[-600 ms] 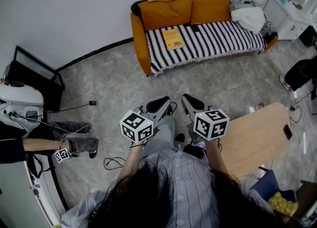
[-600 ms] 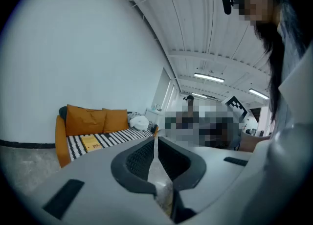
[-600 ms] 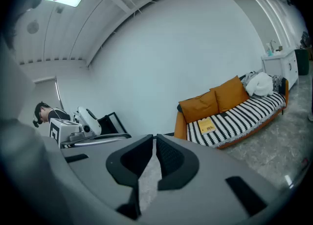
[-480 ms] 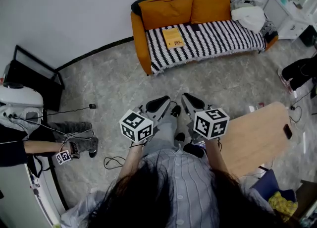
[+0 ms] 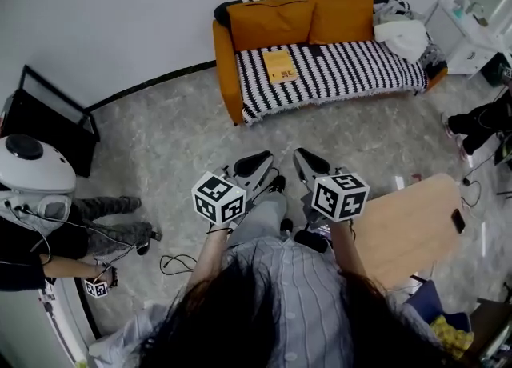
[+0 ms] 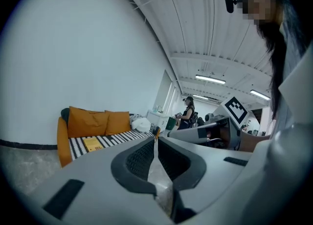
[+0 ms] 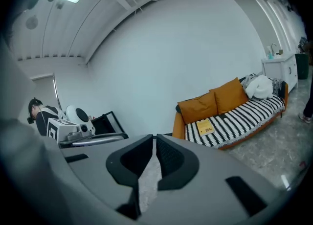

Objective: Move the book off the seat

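"Top centre of the head view, on the black-and-white striped seat [image 5: 352, 66] of the orange sofa [image 5: 226, 62]: is that thin yellow book [image 5: 279, 65] the one to shift?"

"That's it. It lies flat near the seat's left end, below the orange cushions [image 5: 270, 24], with its long axis running front to back."

"And the tongs?"

"Both are low in the frame, well apart from it across the grey stone floor [image 5: 176, 134]. The left tongs [image 5: 266, 158] are closed tight on nothing, and so are the right tongs [image 5: 299, 157]."

"Which is nearer?"

"Hardly anything in it. The book sits straight ahead, about between their two lines, perhaps a shade towards the left. I'd judge the person must walk up to the sofa first, then spread one pair to take a long edge."
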Action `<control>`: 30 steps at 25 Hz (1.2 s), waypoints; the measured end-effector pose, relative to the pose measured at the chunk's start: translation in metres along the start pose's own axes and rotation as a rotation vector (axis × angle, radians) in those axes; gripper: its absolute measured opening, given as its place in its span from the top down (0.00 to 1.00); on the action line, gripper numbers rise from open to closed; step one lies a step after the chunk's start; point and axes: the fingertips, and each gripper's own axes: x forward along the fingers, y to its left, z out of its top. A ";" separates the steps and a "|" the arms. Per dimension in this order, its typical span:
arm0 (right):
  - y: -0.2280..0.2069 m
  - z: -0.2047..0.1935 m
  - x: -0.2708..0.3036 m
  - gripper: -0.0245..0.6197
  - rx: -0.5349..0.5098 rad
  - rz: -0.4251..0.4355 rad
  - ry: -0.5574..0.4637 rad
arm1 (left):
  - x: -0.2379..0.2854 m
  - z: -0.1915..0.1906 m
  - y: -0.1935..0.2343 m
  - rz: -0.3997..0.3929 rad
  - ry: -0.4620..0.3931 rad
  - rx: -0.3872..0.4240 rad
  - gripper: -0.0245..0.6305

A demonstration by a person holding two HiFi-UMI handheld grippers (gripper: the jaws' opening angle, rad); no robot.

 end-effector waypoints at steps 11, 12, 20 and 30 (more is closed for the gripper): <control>-0.014 0.020 0.039 0.90 -0.003 -0.022 0.011 | 0.008 0.003 0.051 0.032 0.020 -0.065 0.94; -0.017 0.025 0.045 0.90 0.001 -0.027 0.012 | 0.012 0.007 0.057 0.029 0.024 -0.067 0.94; -0.042 0.055 0.106 0.90 0.031 -0.092 0.013 | 0.045 0.029 0.133 -0.001 0.057 -0.083 0.94; -0.059 0.099 0.195 0.90 0.059 -0.132 0.005 | 0.074 0.066 0.227 -0.056 0.081 -0.077 0.94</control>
